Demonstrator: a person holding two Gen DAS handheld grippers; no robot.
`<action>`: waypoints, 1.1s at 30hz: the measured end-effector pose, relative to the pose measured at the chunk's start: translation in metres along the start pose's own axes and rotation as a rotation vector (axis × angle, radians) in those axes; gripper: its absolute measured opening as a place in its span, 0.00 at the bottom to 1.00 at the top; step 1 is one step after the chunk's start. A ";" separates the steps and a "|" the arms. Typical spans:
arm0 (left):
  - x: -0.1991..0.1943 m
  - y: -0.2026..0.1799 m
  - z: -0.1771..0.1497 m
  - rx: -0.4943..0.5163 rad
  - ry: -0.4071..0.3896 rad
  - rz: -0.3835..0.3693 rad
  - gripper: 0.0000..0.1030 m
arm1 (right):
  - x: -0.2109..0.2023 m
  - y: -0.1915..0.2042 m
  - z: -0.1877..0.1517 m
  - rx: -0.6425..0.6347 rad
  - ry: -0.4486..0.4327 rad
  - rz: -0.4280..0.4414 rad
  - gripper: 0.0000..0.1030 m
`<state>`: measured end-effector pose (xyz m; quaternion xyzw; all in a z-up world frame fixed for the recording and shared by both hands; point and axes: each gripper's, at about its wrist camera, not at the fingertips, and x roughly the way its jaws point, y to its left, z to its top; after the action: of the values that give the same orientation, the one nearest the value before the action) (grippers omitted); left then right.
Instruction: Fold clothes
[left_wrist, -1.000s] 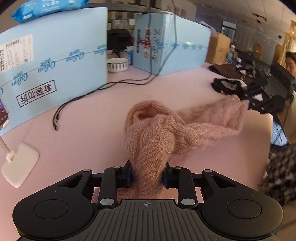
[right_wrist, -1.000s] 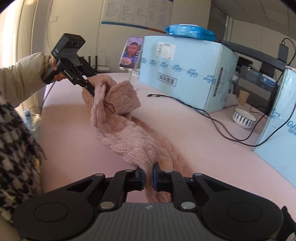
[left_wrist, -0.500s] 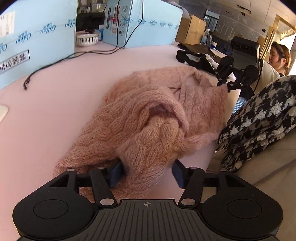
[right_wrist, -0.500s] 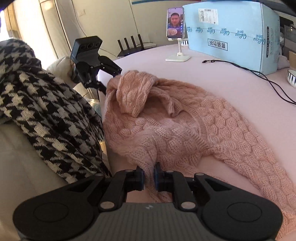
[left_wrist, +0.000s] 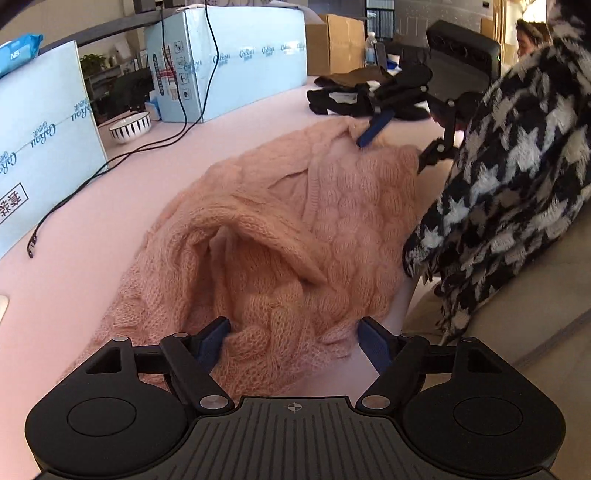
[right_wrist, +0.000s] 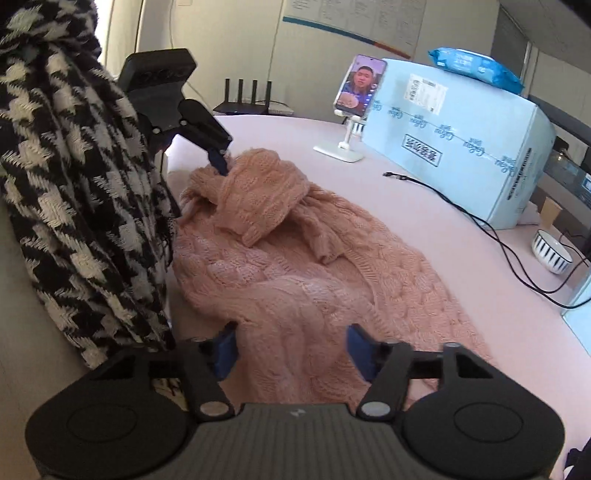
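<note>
A pink cable-knit sweater (left_wrist: 295, 221) lies rumpled on the pink table (left_wrist: 110, 229), near its front edge. My left gripper (left_wrist: 295, 338) is open, its blue pads either side of one end of the sweater. My right gripper (right_wrist: 291, 349) is open over the other end of the sweater (right_wrist: 314, 266). Each gripper shows in the other's view, open at the far end of the sweater: the right gripper (left_wrist: 391, 142) in the left wrist view, the left gripper (right_wrist: 218, 158) in the right wrist view.
Light blue cartons (left_wrist: 229, 62) (right_wrist: 454, 144) stand along the back with a black cable (left_wrist: 110, 162) trailing out. A striped bowl (left_wrist: 130, 126), a phone on a stand (right_wrist: 356, 96) and dark clothes (left_wrist: 343, 96) sit on the table. My houndstooth sleeve (left_wrist: 509, 177) is at the table edge.
Both grippers have opened and let go of the sweater. It was stretched between them and lifted; now it lies spread on the table near the front edge.
</note>
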<state>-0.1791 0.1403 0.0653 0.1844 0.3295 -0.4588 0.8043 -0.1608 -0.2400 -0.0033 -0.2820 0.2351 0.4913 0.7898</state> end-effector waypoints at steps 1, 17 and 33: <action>0.000 0.004 0.001 -0.015 -0.007 0.006 0.59 | 0.001 -0.001 0.000 0.019 -0.002 0.006 0.08; 0.015 0.092 -0.021 -0.415 0.111 -0.407 0.72 | 0.011 -0.156 0.027 0.712 -0.258 0.087 0.21; 0.060 0.218 0.064 -0.793 -0.150 -0.547 0.91 | 0.044 -0.167 0.004 0.886 -0.219 -0.009 0.20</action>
<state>0.0528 0.1767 0.0678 -0.2633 0.4563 -0.5044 0.6841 0.0093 -0.2687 0.0073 0.1360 0.3365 0.3669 0.8566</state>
